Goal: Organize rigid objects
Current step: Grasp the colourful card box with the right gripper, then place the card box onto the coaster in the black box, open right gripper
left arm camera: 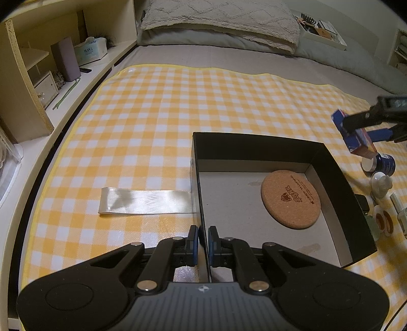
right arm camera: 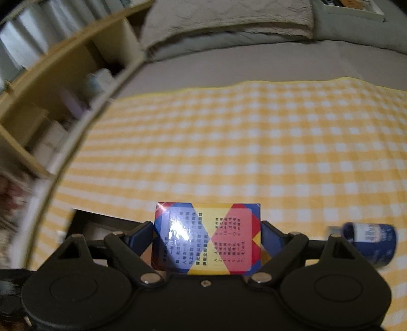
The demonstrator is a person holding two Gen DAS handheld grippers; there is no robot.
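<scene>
A black open box [left arm camera: 254, 145] with a grey floor sits on the yellow checked cloth. A round cork coaster [left arm camera: 290, 198] lies inside it. My left gripper [left arm camera: 203, 239] is shut on the box's near left wall. My right gripper [right arm camera: 207, 236] is shut on a small blue, red and yellow card box [right arm camera: 207, 238] and holds it in the air. In the left wrist view the card box [left arm camera: 356, 138] hangs just right of the black box's far right corner, above the cloth. The black box's corner [right arm camera: 84, 219] shows at lower left in the right wrist view.
A white satin ribbon [left arm camera: 145, 201] lies left of the black box. A blue jar [left arm camera: 385, 163], a white figurine [left arm camera: 380, 182] and tape rolls [left arm camera: 382, 220] lie to its right. Shelves [left arm camera: 51, 63] stand along the left; a pillow [left arm camera: 218, 20] lies at the back.
</scene>
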